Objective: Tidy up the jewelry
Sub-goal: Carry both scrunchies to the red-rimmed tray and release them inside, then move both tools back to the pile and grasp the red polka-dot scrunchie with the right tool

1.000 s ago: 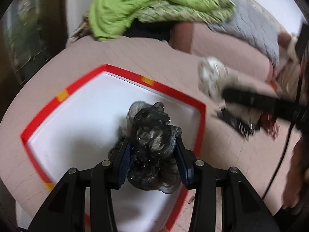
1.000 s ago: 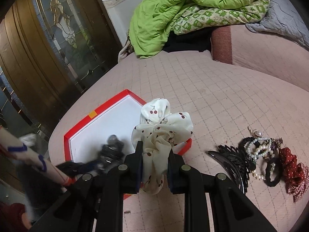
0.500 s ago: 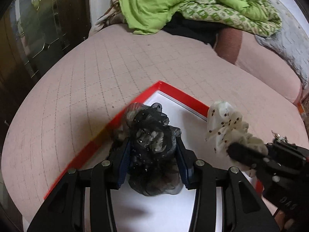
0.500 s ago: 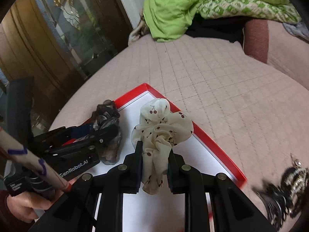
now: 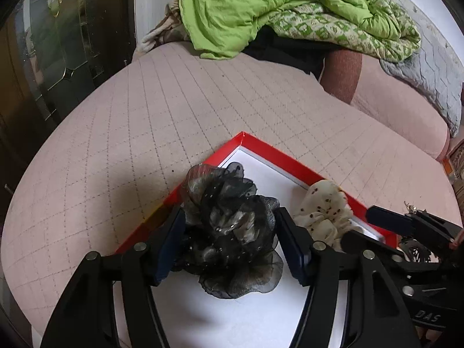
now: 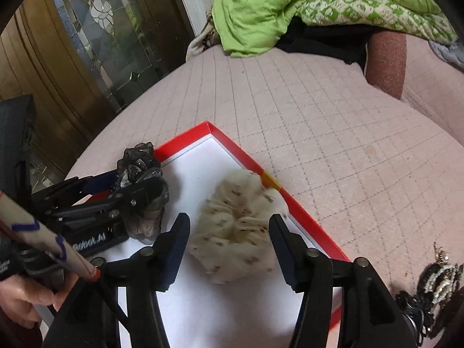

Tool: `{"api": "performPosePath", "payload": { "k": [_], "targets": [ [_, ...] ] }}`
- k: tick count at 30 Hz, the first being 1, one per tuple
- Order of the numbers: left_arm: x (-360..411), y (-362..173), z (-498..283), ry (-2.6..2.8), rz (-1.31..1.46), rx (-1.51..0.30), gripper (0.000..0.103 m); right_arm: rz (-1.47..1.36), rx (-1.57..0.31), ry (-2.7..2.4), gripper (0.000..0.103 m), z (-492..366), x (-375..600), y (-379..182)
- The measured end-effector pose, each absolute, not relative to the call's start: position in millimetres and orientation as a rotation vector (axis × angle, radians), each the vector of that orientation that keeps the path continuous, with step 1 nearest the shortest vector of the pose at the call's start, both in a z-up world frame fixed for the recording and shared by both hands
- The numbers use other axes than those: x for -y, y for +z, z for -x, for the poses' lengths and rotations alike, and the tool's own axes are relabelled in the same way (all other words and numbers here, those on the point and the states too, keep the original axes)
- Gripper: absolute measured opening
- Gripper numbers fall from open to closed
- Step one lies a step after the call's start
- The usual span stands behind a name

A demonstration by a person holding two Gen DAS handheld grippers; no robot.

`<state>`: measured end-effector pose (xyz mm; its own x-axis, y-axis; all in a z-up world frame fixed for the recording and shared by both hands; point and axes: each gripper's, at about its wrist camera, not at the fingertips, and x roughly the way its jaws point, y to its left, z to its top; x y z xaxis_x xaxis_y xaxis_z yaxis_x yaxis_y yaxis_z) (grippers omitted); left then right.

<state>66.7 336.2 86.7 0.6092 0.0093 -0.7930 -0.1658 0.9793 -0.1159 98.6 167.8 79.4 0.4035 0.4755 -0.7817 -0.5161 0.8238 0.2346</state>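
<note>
A shallow red box (image 5: 278, 161) with a white floor lies on the pink quilted bed; it also shows in the right wrist view (image 6: 240, 156). My left gripper (image 5: 230, 232) is shut on a black sheer scrunchie (image 5: 232, 220) above the box's left side; it also shows in the right wrist view (image 6: 142, 174). My right gripper (image 6: 229, 240) is open, its jaws either side of a cream cherry-print scrunchie (image 6: 235, 226) that lies blurred in the box by its right wall. That scrunchie also shows in the left wrist view (image 5: 322, 211).
A heap of black and pearl hair pieces (image 6: 432, 284) lies on the bed right of the box. A green quilt (image 5: 261, 8) and pillows are piled at the far end. A dark glass-panelled door (image 6: 87, 46) stands on the left.
My right gripper has opened and let the cream scrunchie drop into the box. My left gripper still holds the black scrunchie and has moved little over the box.
</note>
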Motion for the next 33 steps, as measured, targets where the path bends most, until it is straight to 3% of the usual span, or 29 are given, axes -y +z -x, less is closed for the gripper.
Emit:
{"api": "performPosePath", "payload": {
  "k": [15,17,33],
  "targets": [
    [-307,124,-11,0.068,0.204,-0.841,0.066,-0.079,-0.877,0.611,0.061,-32,-76,125],
    [-298,118,6,0.099,0.246,-0.824,0.07,-0.093,-0.884,0.598,0.061,-24,-60,124],
    [-138,79,44,-0.159,0.095,-0.861,0.071,-0.187,-0.866,0.419,0.061,42,68,113]
  ]
}}
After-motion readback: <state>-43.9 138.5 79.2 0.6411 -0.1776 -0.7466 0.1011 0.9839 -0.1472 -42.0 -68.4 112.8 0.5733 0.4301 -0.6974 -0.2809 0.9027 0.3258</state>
